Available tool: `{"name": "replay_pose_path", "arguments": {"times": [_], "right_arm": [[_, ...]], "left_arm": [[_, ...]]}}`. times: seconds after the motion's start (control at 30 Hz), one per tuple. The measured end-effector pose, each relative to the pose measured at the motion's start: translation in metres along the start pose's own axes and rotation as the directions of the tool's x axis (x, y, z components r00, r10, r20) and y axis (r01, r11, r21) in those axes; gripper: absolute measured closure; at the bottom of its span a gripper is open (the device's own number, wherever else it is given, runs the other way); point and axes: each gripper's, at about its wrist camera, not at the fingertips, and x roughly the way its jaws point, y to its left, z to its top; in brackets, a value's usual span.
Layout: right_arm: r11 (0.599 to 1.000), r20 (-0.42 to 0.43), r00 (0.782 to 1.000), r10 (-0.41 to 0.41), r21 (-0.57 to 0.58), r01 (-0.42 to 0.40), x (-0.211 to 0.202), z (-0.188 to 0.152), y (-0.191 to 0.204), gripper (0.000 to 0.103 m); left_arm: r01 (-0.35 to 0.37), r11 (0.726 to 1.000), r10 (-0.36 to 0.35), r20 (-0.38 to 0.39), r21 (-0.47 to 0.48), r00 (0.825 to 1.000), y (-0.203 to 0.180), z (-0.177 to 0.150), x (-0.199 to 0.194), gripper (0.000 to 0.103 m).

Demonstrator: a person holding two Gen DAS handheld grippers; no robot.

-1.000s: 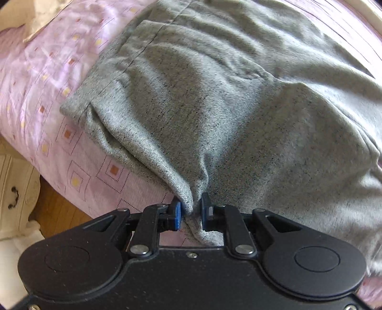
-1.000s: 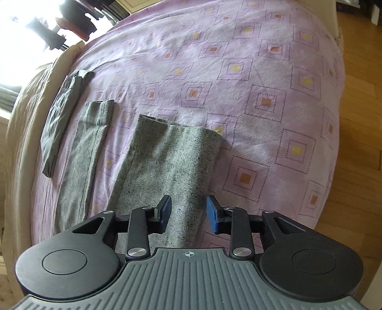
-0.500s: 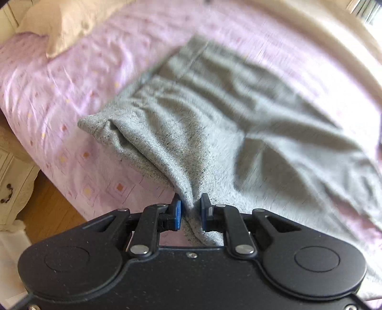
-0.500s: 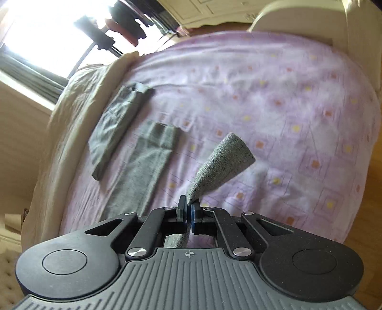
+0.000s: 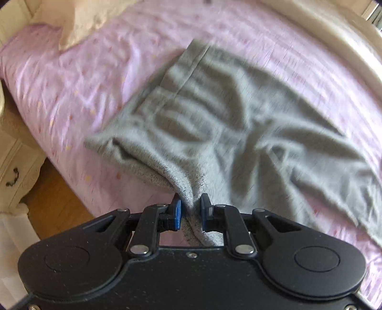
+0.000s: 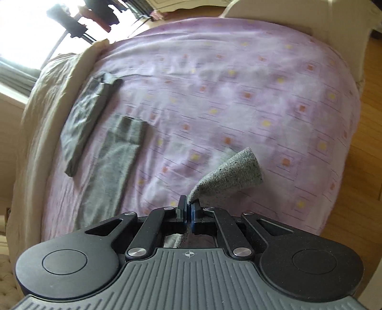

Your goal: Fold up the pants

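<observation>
Grey knit pants (image 5: pixel 238 124) lie spread on a pink patterned bedspread (image 5: pixel 100 78). My left gripper (image 5: pixel 189 207) is shut on a bunched fold at the waist end and holds it lifted off the bed. My right gripper (image 6: pixel 188 209) is shut on the hem of one pant leg (image 6: pixel 229 176), raised above the bedspread (image 6: pixel 238 83). The other pant leg (image 6: pixel 114 164) lies flat on the bed to the left.
A darker grey folded garment (image 6: pixel 88 116) lies beside the flat leg near a beige blanket (image 6: pixel 40 114). A beige pillow (image 5: pixel 88 21) sits at the head. A white nightstand (image 5: pixel 16 164) and wooden floor (image 6: pixel 365 147) border the bed.
My right gripper shut on the leg hem and lifted it off the bed. My left gripper rose and pulled back with the waist fold, dragging the pants.
</observation>
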Motion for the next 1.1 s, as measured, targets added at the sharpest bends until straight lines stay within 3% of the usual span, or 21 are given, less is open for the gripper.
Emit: {"name": "replay_pose_path", "arguments": {"times": [0.13, 0.3, 0.6, 0.7, 0.87, 0.97, 1.1], "right_arm": [[0.996, -0.018, 0.997, 0.078, -0.041, -0.079, 0.024, 0.041, 0.047, 0.1], [0.994, -0.042, 0.995, 0.096, -0.051, -0.098, 0.069, 0.075, 0.091, 0.1], [0.998, -0.039, 0.998, 0.055, 0.036, -0.053, 0.133, 0.097, 0.13, 0.1], [1.0, -0.029, 0.999, 0.016, 0.023, -0.015, 0.148, 0.099, 0.144, 0.1], [1.0, -0.042, 0.999, -0.003, 0.026, 0.004, 0.169, 0.102, 0.162, 0.099], [0.999, -0.04, 0.999, -0.023, 0.021, 0.024, 0.182, 0.103, 0.173, 0.099], [0.998, -0.033, 0.998, -0.056, 0.022, 0.057, 0.196, 0.105, 0.18, 0.099]], "left_arm": [[0.035, 0.999, -0.034, 0.058, -0.016, 0.998, -0.022, 0.035, -0.011, 0.082], [0.029, 0.999, -0.028, 0.086, -0.015, 0.996, -0.056, 0.072, 0.006, 0.082], [-0.002, 1.0, 0.001, 0.06, 0.005, 0.998, -0.109, 0.133, 0.067, 0.084], [-0.025, 1.0, 0.024, 0.062, 0.017, 0.998, -0.122, 0.151, 0.081, 0.091], [-0.049, 0.998, 0.047, 0.056, 0.031, 0.997, -0.134, 0.176, 0.101, 0.092], [-0.059, 0.993, 0.053, 0.064, 0.102, 0.997, -0.145, 0.179, 0.113, 0.09], [-0.071, 0.961, 0.05, 0.083, 0.266, 0.995, -0.163, 0.167, 0.12, 0.083]]}}
